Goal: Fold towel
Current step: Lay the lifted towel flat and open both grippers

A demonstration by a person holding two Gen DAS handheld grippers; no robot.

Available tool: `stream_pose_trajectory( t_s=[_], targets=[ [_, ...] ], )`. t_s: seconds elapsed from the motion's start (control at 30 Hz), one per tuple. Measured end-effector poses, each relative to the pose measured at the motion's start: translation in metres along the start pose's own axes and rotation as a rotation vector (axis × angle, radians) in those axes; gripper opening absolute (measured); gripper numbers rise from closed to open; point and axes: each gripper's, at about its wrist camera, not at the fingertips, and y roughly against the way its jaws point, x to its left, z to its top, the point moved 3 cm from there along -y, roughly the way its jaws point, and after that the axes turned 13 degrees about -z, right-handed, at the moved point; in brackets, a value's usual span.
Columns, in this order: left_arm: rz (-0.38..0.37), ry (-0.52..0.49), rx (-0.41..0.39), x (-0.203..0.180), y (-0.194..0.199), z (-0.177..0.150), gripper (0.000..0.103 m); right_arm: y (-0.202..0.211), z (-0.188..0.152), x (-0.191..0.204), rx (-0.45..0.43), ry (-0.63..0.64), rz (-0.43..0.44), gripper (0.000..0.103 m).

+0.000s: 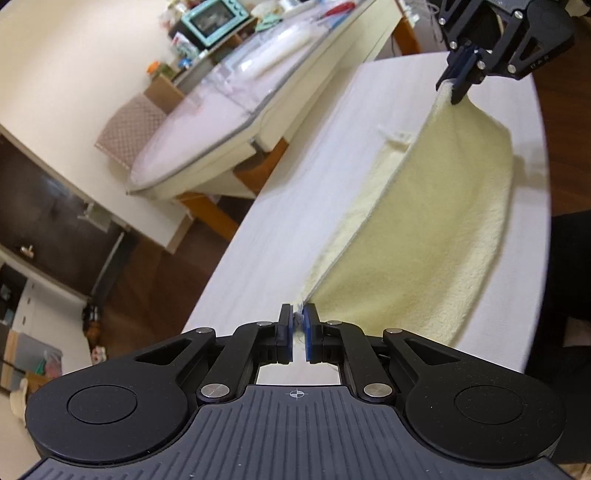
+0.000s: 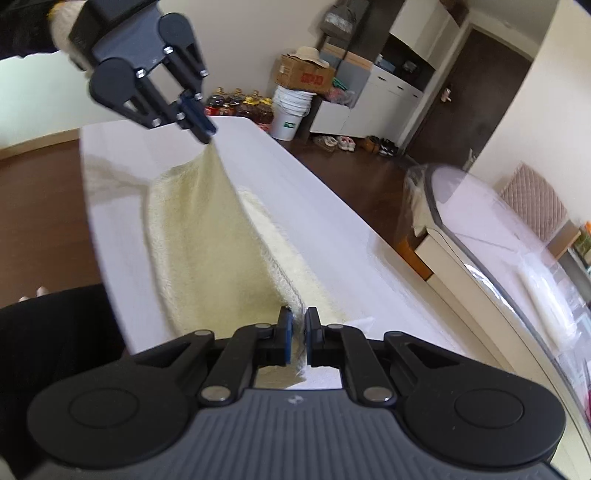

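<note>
A pale yellow terry-cloth towel (image 1: 436,221) hangs in a shallow sling above the long white table (image 1: 295,206), one edge stretched taut between your two tools while the lower part of the cloth drapes down onto the tabletop. Your left gripper (image 1: 297,325) is clenched on one corner of that raised edge, its blue pads (image 1: 308,332) pinching a tuft of fabric; your right gripper (image 2: 297,330) is likewise clamped on the opposite corner, cloth bunched between its pads.

By the look of it, you are mid-fold: the lifted edge has yet to be laid over the half resting on the table. The next move likely calls for carrying both corners across together, level and evenly tensioned, and lowering them onto the far edge before letting go.

Beyond the table, a glass-topped counter (image 1: 207,122) carries a teal toaster oven (image 1: 214,20); white buckets (image 2: 291,110) stand by the wall.
</note>
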Motion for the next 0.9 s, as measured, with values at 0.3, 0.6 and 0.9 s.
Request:
stream_pose_trajectory(
  t_s=[0.3,0.6,0.9],
  targets=[
    [-0.048,0.071,0.051,0.035,-0.05,-0.008,0.006,-0.067,0.002,-0.031,0.073,-0.056,0.069,0.008],
    [-0.067,0.09,0.087,0.04,-0.073,-0.013,0.006,-0.092,-0.01,-0.036,0.13,-0.1,0.09,0.017],
    [-0.056,0.178,0.077,0.052,-0.078,-0.026,0.024,-0.086,-0.031,-0.051,0.111,-0.226,0.029,0.029]
  ],
)
